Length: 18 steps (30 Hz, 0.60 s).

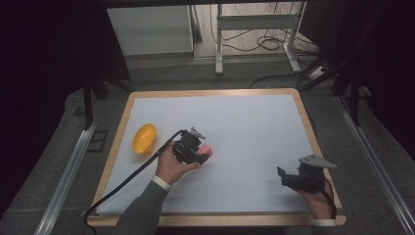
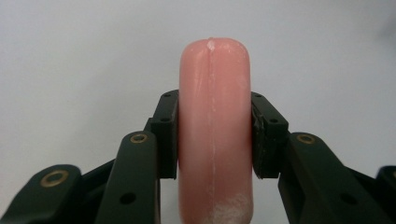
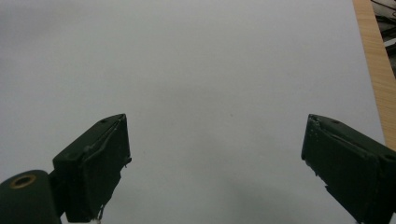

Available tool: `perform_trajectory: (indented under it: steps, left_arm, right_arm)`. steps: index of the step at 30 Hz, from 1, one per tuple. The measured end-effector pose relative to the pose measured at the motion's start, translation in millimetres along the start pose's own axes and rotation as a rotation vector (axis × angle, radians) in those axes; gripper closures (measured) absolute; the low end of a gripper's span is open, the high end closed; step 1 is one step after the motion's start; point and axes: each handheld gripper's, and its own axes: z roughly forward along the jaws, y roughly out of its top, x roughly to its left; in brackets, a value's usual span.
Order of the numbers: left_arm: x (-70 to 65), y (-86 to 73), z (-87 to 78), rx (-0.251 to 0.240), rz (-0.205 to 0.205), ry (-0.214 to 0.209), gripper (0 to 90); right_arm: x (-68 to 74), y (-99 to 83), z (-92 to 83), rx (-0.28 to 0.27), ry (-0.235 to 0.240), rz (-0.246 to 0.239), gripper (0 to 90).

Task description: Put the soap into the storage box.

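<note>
A pink sausage-shaped piece (image 2: 214,126) is clamped between the two black jaws of my left gripper (image 2: 215,135); its rounded end sticks out past them. From above, that gripper (image 1: 198,155) is held just over the white mat left of centre, with the pink sausage (image 1: 206,150) poking out toward the right. A yellow bowl-like shell (image 1: 144,139) lies on the mat to the left of that hand. My right gripper (image 1: 283,177) rests near the front right of the mat. Its jaws stand wide apart in the right gripper view (image 3: 215,163), with bare mat between them.
A white mat (image 1: 244,127) covers a wooden-rimmed table (image 1: 313,127). The left gripper's black cable (image 1: 127,181) trails off the front left corner. Beyond the table stand a white cabinet (image 1: 149,29) and a metal frame (image 1: 219,44) with loose cables on the floor.
</note>
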Motion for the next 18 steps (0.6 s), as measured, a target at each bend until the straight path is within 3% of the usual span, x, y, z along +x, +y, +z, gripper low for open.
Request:
perform_trajectory:
  steps: [6,18]
  left_arm:
    - [5.5,-0.9,-13.2,-0.019,0.001,0.015,60.2]
    - [22.3,-10.2,-23.8,-0.038,-0.04,0.035,60.2]
  right_arm:
    - [0.1,0.6,-1.8,-0.005,-0.004,-0.002,7.7]
    - [-0.2,0.0,-0.4,0.002,-0.008,0.002,7.7]
